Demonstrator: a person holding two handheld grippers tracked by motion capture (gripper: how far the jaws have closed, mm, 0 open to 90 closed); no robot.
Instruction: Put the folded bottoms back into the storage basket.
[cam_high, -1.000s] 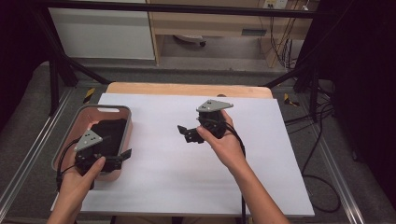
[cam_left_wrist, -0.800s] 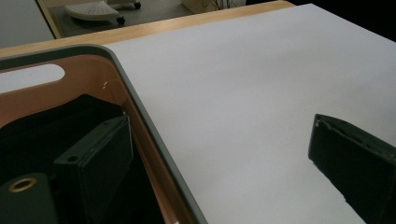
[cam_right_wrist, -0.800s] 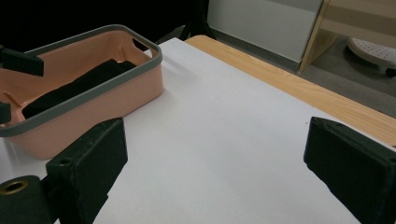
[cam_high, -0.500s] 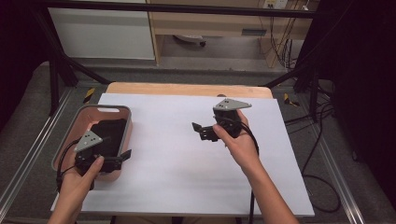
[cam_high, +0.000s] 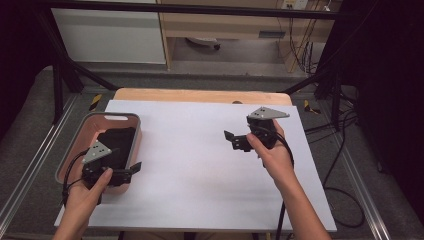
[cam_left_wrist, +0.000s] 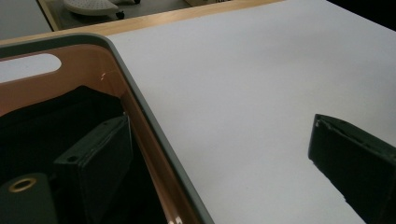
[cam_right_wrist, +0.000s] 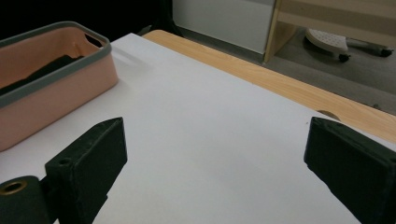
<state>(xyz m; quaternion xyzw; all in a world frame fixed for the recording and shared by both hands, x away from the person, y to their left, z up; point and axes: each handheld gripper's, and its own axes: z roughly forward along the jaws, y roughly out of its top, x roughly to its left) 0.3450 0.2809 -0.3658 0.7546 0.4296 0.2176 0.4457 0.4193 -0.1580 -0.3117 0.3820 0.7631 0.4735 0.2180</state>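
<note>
Pink bin (cam_high: 131, 125) with grey rim at table (cam_high: 190, 150) left edge, dark item inside, left hand-held gripper (cam_high: 125, 173) open astride bin's near right wall, right hand-held gripper (cam_high: 231, 140) open above bare table, well apart from bin.

A pink plastic bin with a grey rim (cam_high: 131, 131) sat at the counter's (cam_high: 190, 150) left edge, a dark object (cam_high: 117, 142) inside it; the right claw (cam_high: 234, 141) hung right of centre.
</note>
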